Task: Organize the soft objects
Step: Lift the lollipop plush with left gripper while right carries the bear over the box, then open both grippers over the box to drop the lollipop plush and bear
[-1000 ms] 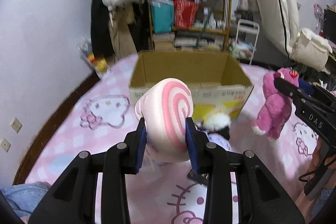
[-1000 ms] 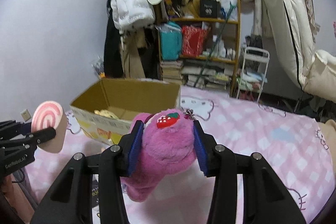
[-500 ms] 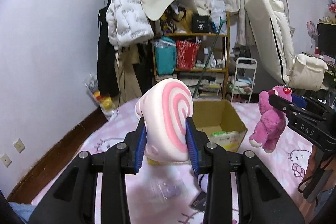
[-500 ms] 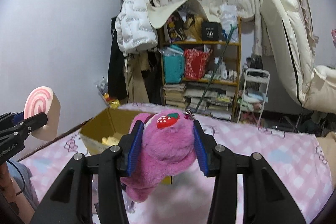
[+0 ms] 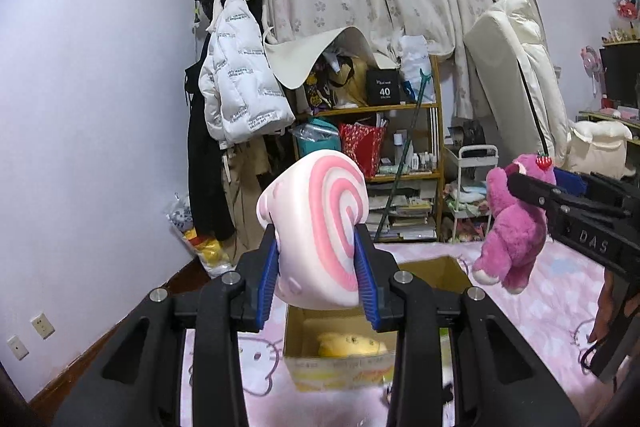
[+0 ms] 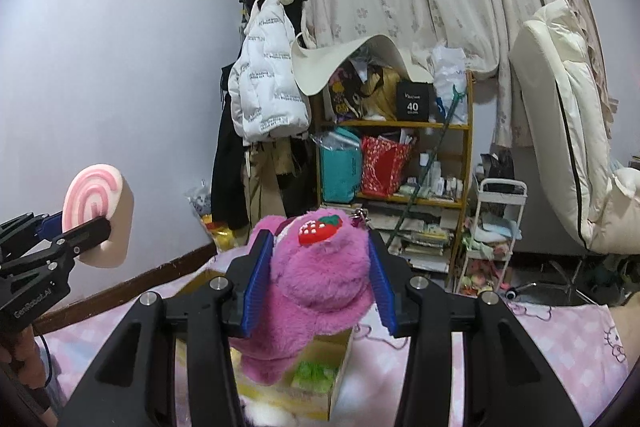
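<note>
My left gripper [image 5: 316, 267] is shut on a pink-and-white swirl cushion [image 5: 316, 231] and holds it high above an open cardboard box [image 5: 340, 359]. A yellow plush [image 5: 352, 343] lies inside the box. My right gripper [image 6: 320, 279] is shut on a magenta plush bear [image 6: 316, 275] with a strawberry on its head, also held above the box [image 6: 320, 391]. The bear shows at the right in the left wrist view [image 5: 516, 223]. The cushion shows at the left in the right wrist view [image 6: 102, 215].
The box sits on a pink Hello Kitty bedspread [image 5: 540, 311]. Behind stand a cluttered wooden shelf [image 5: 376, 163], a white jacket on a rack [image 5: 240, 87], a small white cart [image 5: 472, 187] and a propped white mattress [image 5: 516, 83].
Both grippers have risen with their toys. The box has dropped lower in both views and looks smaller; more wall and curtain show.
</note>
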Available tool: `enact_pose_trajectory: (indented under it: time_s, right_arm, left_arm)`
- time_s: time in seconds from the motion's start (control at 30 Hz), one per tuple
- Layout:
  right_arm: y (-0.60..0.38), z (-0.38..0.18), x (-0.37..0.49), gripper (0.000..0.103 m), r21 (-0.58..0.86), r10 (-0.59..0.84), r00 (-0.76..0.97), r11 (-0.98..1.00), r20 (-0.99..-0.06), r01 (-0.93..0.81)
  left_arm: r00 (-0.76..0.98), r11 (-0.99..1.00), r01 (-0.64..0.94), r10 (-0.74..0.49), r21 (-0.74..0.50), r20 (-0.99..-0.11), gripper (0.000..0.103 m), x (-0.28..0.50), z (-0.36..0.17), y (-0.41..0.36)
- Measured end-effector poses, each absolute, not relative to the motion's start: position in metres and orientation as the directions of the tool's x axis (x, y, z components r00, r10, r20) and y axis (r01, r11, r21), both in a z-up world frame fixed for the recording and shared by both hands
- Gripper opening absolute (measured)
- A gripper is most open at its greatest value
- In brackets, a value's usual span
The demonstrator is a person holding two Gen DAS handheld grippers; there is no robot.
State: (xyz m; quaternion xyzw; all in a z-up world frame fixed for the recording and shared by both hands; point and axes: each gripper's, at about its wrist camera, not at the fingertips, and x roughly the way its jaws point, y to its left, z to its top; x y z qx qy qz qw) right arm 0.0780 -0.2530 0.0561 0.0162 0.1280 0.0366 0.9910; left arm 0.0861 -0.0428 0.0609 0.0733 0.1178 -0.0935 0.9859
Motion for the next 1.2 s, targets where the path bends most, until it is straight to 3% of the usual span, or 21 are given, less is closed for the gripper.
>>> enact_pose_trajectory:
  time_s: [0.27,0.97,1.2]
  right_arm:
    - [-0.259,0.032,0.096,0.049,0.116,0.111,0.959,0.990,-0.262,-0.083]
    - [-0.266,-0.021,0.154,0.049,0.139,0.105,0.918,0.989,-0.382,-0.055]
    - [-0.261,-0.031,0.159,0.051,0.113,0.084,0.896,0.993,-0.436,-0.038]
  left_arm:
    - [0.956,0.970,0.197,-0.158,0.145,-0.246,0.036,0.115,0.047,-0.043]
    - [0.849,0.969,0.243,-0.195,0.036,-0.491,0.038,0.176,-0.020,-0.034]
    - [0.822,0.965,0.246,-0.161,0.086,-0.546,0.047,0.180,-0.034,-0.043]
